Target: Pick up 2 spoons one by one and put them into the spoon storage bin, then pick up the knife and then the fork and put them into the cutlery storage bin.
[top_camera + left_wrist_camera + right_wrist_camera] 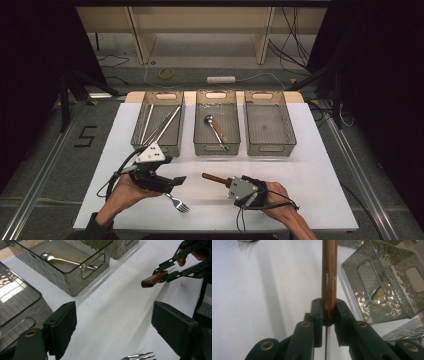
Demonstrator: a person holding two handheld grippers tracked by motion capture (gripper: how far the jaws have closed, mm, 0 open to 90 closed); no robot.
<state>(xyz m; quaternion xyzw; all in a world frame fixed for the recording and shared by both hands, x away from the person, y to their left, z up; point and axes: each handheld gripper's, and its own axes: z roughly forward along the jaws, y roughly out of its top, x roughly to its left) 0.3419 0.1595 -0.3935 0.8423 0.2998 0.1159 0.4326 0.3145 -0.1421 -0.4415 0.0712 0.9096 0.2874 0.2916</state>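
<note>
Lab: floor cables (pixel 287 37), taped marker (pixel 86 136).

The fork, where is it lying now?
In the high view the fork lies on the white table, at the near left, just below the left gripper, apart from its open jaws.

Grey floor (pixel 45 150), wooden shelf legs (pixel 140 35), trailing cables (pixel 295 35), dark curtains (pixel 30 75)

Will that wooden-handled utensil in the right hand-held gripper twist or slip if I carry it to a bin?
Probably stiff: the wooden-handled utensil juts straight out of the right hand-held gripper without sagging. The pads clamp only the end of the handle, so the long overhang may pivot if swung fast. The wood looks smooth and rounded, so some slipping seems possible; move slowly.
</note>
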